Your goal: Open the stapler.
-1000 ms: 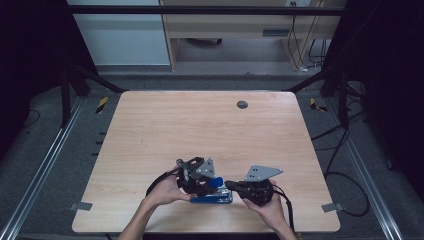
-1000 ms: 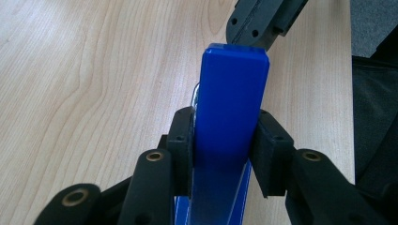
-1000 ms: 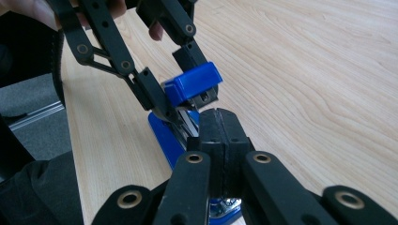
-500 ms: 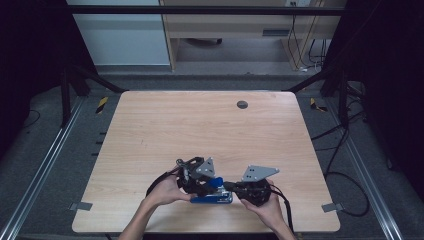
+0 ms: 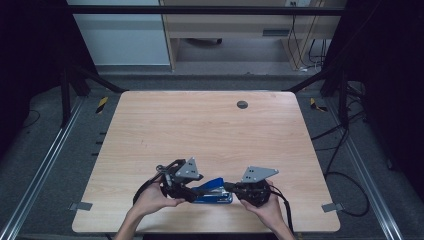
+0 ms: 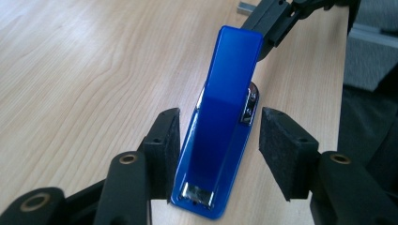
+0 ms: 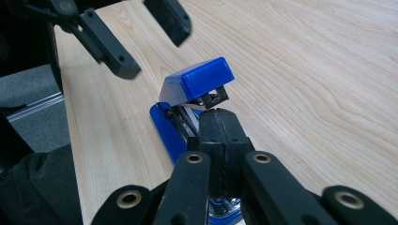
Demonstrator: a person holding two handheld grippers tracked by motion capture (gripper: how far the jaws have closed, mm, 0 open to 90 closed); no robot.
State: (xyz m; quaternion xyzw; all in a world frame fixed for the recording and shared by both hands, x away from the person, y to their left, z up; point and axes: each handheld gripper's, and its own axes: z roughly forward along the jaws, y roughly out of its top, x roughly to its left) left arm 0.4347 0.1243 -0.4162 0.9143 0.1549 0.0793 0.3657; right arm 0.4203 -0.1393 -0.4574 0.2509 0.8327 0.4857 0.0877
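- Left claw [image 6: 216,140] jaws have just been spreading; compared with the earlier high views, this claw is sitting a little further toward the person's left, off the stapler's end. Blue stapler [image 6: 223,122] is lying between the pads, with one pad right beside its base and the other well clear, so nothing is being pinched.
- Right claw [image 7: 220,136] is pressed together, tips resting at the stapler's front, just under the raised blue cap [image 7: 199,79]; whether anything thin is being nipped there is too small to tell.
- Judgement: left claw is letting go of the body, leaving the right claw to work at the mouth, perhaps the magazine.
- Stapler [image 5: 212,191] is sitting flat on the desk [image 5: 200,125] near the person's edge, between both hands.
- Long axis is running across the desk, left claw [image 5: 187,192] to right claw [image 5: 231,187]; hinge end is facing the left claw, mouth facing the right claw, top arm tilting up.
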